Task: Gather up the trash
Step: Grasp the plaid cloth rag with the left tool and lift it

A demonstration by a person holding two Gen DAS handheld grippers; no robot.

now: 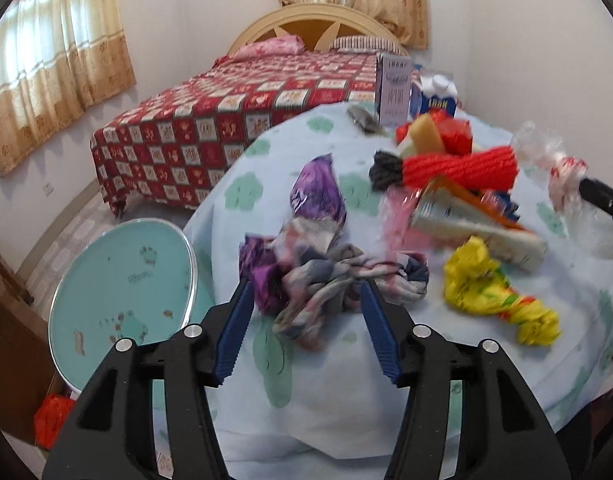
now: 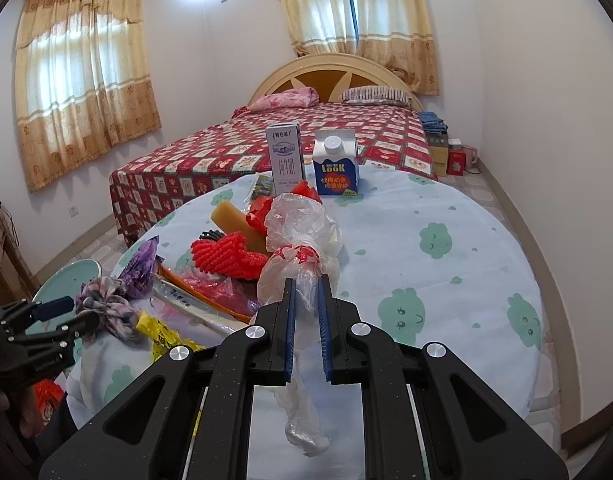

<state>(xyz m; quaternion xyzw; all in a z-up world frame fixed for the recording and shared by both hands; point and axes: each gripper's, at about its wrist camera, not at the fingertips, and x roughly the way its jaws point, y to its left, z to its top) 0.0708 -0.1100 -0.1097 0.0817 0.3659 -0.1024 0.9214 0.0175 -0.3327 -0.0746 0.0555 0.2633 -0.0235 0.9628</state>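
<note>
A: Step in hand: trash pick-up off the round table (image 2: pixel 446 264). Landmark is the blue carton (image 2: pixel 336 168) at the far edge.

B: Left gripper (image 1: pixel 306 292)?

A: Jaws parted, straddling the crumpled patterned wrapper (image 1: pixel 330 276), nearside of the carton by the table's left edge. Pads not pressing it. Looks like a grab about to happen; next it needs to close squarely on the wad.

B: Right gripper (image 2: pixel 306 312)?

A: Clamped tight on the clear plastic bag (image 2: pixel 298 232), nearside of the carton. The bag then needs a bin; none identified for certain.
</note>
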